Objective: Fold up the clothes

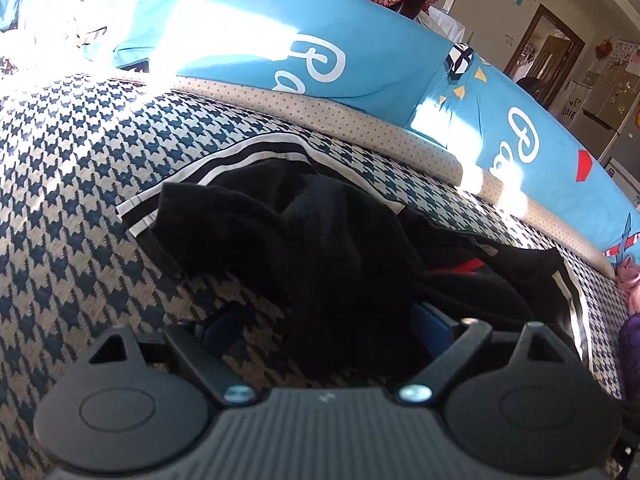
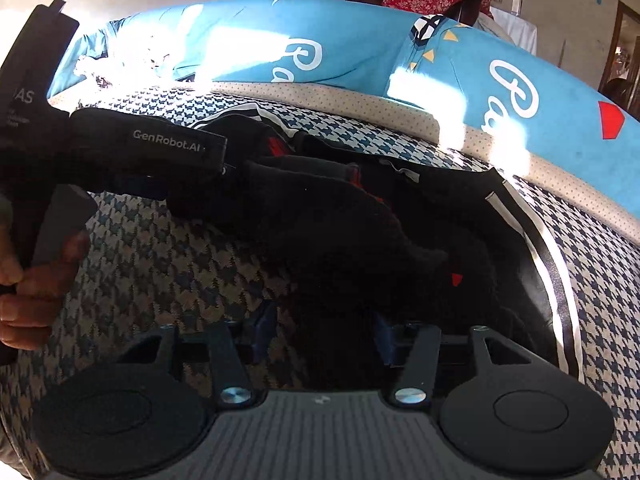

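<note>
Black cloth, a garment (image 1: pixel 320 240) with white stripes along its edges, lies bunched and wrinkled on the checked sofa seat (image 1: pixel 80 152), just in front of the blue cushions (image 1: pixel 240 32). The left tool (image 1: pixel 320 320) and the right tool (image 2: pixel 320 328) both have their fingers apart, with cloth lying between them but not pinched. It looks like the smoothing-out part of folding, so next each tool needs an edge to pinch and pull flat.

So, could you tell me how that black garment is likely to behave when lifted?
The black garment lies crumpled in soft folds, so it will probably droop limply. It looks like thick knit, likely grippy rather than slippery, and may drag on the houndstooth cover.
</note>
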The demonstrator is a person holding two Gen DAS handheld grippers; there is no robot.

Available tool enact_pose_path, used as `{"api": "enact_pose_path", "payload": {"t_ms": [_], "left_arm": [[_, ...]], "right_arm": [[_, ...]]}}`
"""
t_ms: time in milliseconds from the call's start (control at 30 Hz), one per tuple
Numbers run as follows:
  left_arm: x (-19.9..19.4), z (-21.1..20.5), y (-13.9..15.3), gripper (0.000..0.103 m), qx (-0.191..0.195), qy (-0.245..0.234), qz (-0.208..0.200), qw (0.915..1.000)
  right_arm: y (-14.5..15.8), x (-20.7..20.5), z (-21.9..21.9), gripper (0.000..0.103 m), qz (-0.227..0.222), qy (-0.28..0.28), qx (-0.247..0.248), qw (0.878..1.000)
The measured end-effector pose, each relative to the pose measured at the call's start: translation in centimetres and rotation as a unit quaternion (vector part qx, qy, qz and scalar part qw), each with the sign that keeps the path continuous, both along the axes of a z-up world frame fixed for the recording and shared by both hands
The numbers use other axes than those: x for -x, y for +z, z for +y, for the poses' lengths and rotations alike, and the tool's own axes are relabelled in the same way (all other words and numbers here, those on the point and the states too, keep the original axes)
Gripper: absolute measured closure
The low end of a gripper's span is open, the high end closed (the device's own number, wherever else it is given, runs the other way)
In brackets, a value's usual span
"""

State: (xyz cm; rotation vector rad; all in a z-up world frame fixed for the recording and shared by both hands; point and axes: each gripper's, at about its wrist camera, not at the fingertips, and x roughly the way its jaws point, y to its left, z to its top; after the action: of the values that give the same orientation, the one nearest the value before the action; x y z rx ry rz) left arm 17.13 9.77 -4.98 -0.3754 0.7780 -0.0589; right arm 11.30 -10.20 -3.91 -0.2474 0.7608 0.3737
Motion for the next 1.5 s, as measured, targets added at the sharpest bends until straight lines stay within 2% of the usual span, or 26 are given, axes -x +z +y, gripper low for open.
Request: {"api": "enact_pose_path", "payload": {"t_ms": [33,67,100,133,167,233,300,367,500,567,600,700,733,833,933,1000,1067,1133,1200,1333,1400,1500], "left_arm": [[-0.3,-0.1,-0.2,0.024,0.006,-0.001,0.002,1.0],[-0.6,-0.2,-0.3,0.033,0.017,-0.007,0.003,0.9998],[-0.7,-0.3,-0.2,0.051,0.025,-0.012,0.002,0.9996],[-0.5,-0.2,0.4,0.06,0.023,-0.009,-0.005,0.9997],[-0.3,-0.2,1.0,0.063,0.021,-0.006,-0.012,0.9997],[0.1,-0.2,2.1,0.075,0.016,0.001,-0.027,0.9995],[0.5,-0.2,3.3,0.078,0.012,0.007,-0.041,0.9991],[0.9,-0.1,4.5,0.078,0.007,0.014,-0.056,0.9983],[2.2,0.8,8.6,0.078,0.0,0.028,-0.083,0.9962],[2.9,1.5,10.8,0.078,-0.004,0.021,-0.096,0.9951],[3.3,1.7,11.5,0.078,-0.012,0.014,-0.101,0.9947],[4.2,2.2,13.3,0.078,-0.045,-0.019,-0.096,0.9941],[4.4,2.4,13.5,0.074,-0.051,-0.028,-0.09,0.9942],[5.2,2.9,12.9,0.068,-0.048,-0.048,-0.075,0.9949],[5.5,3.1,11.3,0.057,-0.044,-0.042,-0.059,0.9964],[5.3,3.2,10.1,0.053,-0.026,-0.042,-0.04,0.998],[4.9,3.2,9.2,0.051,-0.026,-0.046,-0.024,0.9983],[4.6,3.1,8.3,0.038,-0.029,-0.049,-0.011,0.9983],[4.1,3.1,7.7,0.03,-0.023,-0.046,0.0,0.9987],[3.1,3.0,6.8,0.029,-0.022,-0.043,0.012,0.9987],[2.6,2.9,6.4,0.028,-0.026,-0.043,0.017,0.9986],[2.3,3.1,6.0,0.028,-0.022,-0.044,0.022,0.9985]], "right_arm": [[-0.2,-0.3,0.1,0.059,0.003,-0.004,-0.002,1.0],[-0.4,-0.6,0.2,0.073,0.006,-0.008,-0.004,1.0],[-0.4,-0.8,0.1,0.079,0.008,-0.017,-0.005,1.0],[-0.4,-1.0,0.0,0.088,0.009,-0.026,-0.005,1.0],[-0.2,-1.1,-0.3,0.092,0.009,-0.032,-0.01,0.999],[0.8,-1.2,-1.2,0.093,0.008,-0.042,-0.039,0.998],[2.2,-0.8,-2.0,0.094,-0.002,-0.039,-0.066,0.997],[3.9,-0.1,-2.7,0.094,-0.018,-0.026,-0.092,0.995],[7.3,1.5,-4.8,0.094,-0.017,0.019,-0.179,0.983],[8.6,2.4,-5.4,0.094,-0.021,0.039,-0.2,0.979],[9.1,2.8,-5.7,0.094,-0.019,0.049,-0.209,0.977],[9.0,3.5,-5.9,0.094,-0.016,0.047,-0.187,0.981],[9.0,3.7,-5.9,0.094,-0.015,0.046,-0.18,0.983],[8.7,4.1,-6.1,0.094,-0.012,0.03,-0.149,0.988],[7.7,3.6,-6.6,0.093,-0.016,-0.046,-0.085,0.995],[7.1,3.1,-6.9,0.093,-0.026,-0.089,-0.047,0.995],[7.3,3.0,-7.1,0.093,-0.032,-0.103,-0.045,0.993],[7.8,3.3,-7.1,0.093,-0.04,-0.104,-0.055,0.992],[8.4,3.8,-7.0,0.092,-0.052,-0.102,-0.062,0.991],[9.2,5.1,-5.6,0.077,-0.094,-0.096,-0.049,0.99],[9.4,5.3,-4.9,0.077,-0.108,-0.072,-0.055,0.99],[8.7,5.1,-3.2,0.077,-0.084,-0.017,-0.076,0.993]]}}
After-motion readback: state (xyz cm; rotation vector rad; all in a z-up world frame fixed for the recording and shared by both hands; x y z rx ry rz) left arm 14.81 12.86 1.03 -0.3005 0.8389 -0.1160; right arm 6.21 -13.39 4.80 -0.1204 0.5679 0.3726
